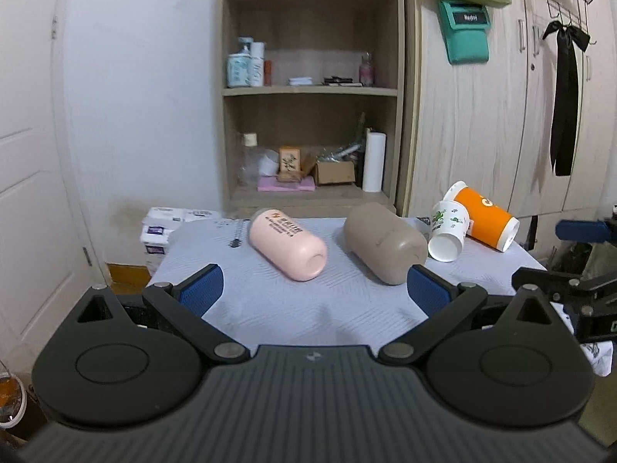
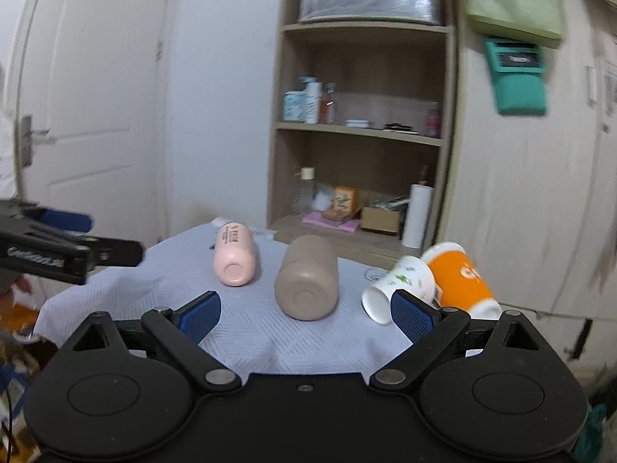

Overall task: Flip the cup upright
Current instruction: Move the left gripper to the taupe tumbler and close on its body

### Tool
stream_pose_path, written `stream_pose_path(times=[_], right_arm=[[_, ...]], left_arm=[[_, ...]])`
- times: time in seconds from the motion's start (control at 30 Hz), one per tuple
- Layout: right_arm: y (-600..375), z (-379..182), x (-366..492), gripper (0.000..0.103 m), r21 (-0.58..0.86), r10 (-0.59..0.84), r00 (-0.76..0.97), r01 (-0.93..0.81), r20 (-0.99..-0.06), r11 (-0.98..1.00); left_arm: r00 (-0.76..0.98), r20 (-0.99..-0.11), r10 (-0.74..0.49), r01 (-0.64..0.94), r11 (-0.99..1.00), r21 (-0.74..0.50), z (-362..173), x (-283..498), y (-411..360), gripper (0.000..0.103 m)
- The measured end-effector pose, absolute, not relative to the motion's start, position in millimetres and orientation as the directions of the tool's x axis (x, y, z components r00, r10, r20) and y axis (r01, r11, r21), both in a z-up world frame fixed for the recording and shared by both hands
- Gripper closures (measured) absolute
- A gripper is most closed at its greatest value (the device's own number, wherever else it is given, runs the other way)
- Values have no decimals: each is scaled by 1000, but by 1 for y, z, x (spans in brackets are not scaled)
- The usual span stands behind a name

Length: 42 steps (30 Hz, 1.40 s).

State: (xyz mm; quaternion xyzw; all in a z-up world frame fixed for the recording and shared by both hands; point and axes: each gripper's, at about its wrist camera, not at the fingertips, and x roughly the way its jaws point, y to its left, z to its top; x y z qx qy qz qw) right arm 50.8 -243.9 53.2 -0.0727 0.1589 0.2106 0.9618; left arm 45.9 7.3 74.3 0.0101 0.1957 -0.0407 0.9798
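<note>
Both tongs hang low over the near edge of the bench [image 1: 270, 308], and both are wide open with nothing in them. On the left tongs [image 1: 314, 289] the blue pads [image 1: 202, 289] sit far apart. The right tongs [image 2: 304, 314] are spread just as wide, and one pad [image 2: 410, 316] hides a bit of the white paper cup [image 2: 397, 283].

Four cups lie on their sides on the pale cloth. At the far left is the pink cup [image 1: 287, 243]. Beside it, but not touching, lies the brown cup [image 1: 383, 245]. The white paper cup [image 1: 449, 233] leans on the orange cup [image 1: 486, 218] at the right end. Behind them all stands a wooden shelf [image 1: 308, 92] with bottles and boxes.
</note>
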Motion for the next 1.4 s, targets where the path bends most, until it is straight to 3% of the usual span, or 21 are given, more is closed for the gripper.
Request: stream_pose_path(times=[0.27, 0.37, 0.7, 1.07, 1.1, 1.17, 1.4], right_arm=[[-229, 58, 105, 6, -57, 469, 753, -553, -461, 831], [-222, 52, 127, 6, -38, 478, 719, -572, -504, 820], [-200, 25, 208, 6, 29, 470, 619, -586, -630, 810], [-189, 15, 241, 7, 60, 454, 596, -563, -662, 825], [-188, 13, 246, 8, 60, 454, 592, -565, -666, 823], [-187, 14, 246, 21, 54, 452, 590, -568, -669, 822], [-187, 17, 231, 22, 23, 424, 602, -558, -677, 830]], left_arm=[[861, -500, -95, 58, 994, -89, 71, 111, 3, 0], [839, -518, -166, 83, 980, -179, 67, 131, 1, 0], [781, -594, -193, 2, 952, -305, 36, 175, 12, 0], [768, -608, -202, -21, 941, -338, 33, 191, 20, 0], [766, -610, -202, -27, 938, -345, 33, 192, 21, 0], [761, -615, -208, -31, 934, -355, 31, 191, 22, 0], [746, -616, -255, 11, 929, -370, 32, 186, 18, 0]])
